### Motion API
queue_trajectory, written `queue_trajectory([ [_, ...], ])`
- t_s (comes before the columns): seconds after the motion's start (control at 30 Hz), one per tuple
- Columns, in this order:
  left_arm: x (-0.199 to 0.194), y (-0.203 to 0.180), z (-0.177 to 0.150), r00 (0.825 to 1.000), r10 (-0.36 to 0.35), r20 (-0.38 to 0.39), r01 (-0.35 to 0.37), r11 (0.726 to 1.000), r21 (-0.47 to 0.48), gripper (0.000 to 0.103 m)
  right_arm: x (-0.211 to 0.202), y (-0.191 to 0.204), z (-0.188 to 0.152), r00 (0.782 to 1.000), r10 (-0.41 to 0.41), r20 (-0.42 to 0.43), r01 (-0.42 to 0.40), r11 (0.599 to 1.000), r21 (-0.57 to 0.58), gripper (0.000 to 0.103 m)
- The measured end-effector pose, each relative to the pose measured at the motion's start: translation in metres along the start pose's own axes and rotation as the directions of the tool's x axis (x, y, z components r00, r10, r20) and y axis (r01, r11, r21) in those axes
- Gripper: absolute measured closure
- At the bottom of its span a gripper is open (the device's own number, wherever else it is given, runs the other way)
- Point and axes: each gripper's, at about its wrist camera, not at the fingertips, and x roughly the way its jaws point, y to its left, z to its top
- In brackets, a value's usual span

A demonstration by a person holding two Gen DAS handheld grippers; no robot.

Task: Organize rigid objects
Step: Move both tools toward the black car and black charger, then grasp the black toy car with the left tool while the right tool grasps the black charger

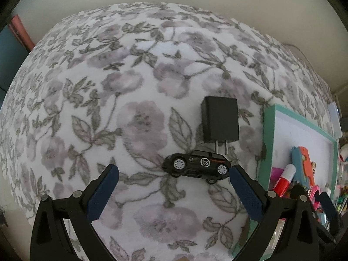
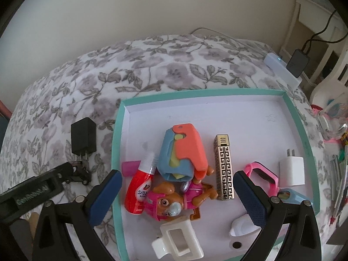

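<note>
Charger [image 1: 219,119] behind toy car [image 1: 196,165], tray [image 1: 268,130] right

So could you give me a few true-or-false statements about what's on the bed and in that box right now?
1. The black toy car lies on the floral blanket, outside the teal box. True.
2. The left gripper grips the car. False: its jaws are open, the car between them.
3. The black charger is in the box. False: it's on the blanket.
4. A white charger is in the box. True.
</note>
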Motion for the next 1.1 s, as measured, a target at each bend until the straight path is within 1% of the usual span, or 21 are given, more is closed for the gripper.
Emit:
queue_trajectory([
  [0.1,0.007,-0.002,0.0,1.0,0.004,-0.011,-0.004,1.0,0.008,0.001,0.0,-0.001,-0.001,1.0,0.0,0.0,0.0,1.0,0.0,0.0],
  [0.2,0.009,-0.003,0.0,1.0,-0.013,-0.016,0.013,1.0,0.012,0.001,0.001,-0.002,0.0,1.0,-0.001,-0.003,0.001,1.0,0.0,0.0],
  [0.33,0.011,-0.01,0.0,1.0,-0.011,-0.011,0.012,0.999,0.049,0.001,0.002,-0.003,-0.001,1.0,0.002,-0.009,-0.002,1.0,-0.001,0.0],
  [0.5,0.014,-0.021,-0.002,1.0,-0.014,-0.017,0.016,0.997,0.073,0.001,0.003,-0.004,-0.002,1.0,-0.001,-0.013,0.001,1.0,-0.002,0.0],
  [0.63,0.023,-0.03,-0.003,1.0,-0.003,-0.024,0.005,0.997,0.077,0.001,0.005,-0.003,-0.003,1.0,-0.001,-0.02,0.001,1.0,-0.009,0.0],
  [0.73,0.029,-0.032,-0.005,1.0,-0.003,-0.025,0.005,0.998,0.062,0.001,0.006,-0.002,-0.003,1.0,-0.002,-0.023,0.002,1.0,-0.012,0.0],
  [0.87,0.035,-0.031,-0.007,1.0,0.0,-0.018,0.002,0.997,0.075,0.001,0.008,-0.001,-0.004,1.0,-0.004,-0.031,0.003,1.0,-0.02,0.0],
  [1.0,0.036,-0.03,-0.005,1.0,-0.016,-0.013,0.017,0.997,0.079,0.002,0.009,0.0,-0.004,0.999,-0.004,-0.034,0.003,1.0,-0.023,0.0],
  [1.1,0.033,-0.033,-0.005,1.0,-0.017,-0.01,0.018,0.996,0.091,0.007,0.009,0.001,-0.005,0.999,-0.011,-0.035,0.01,1.0,-0.028,0.0],
])
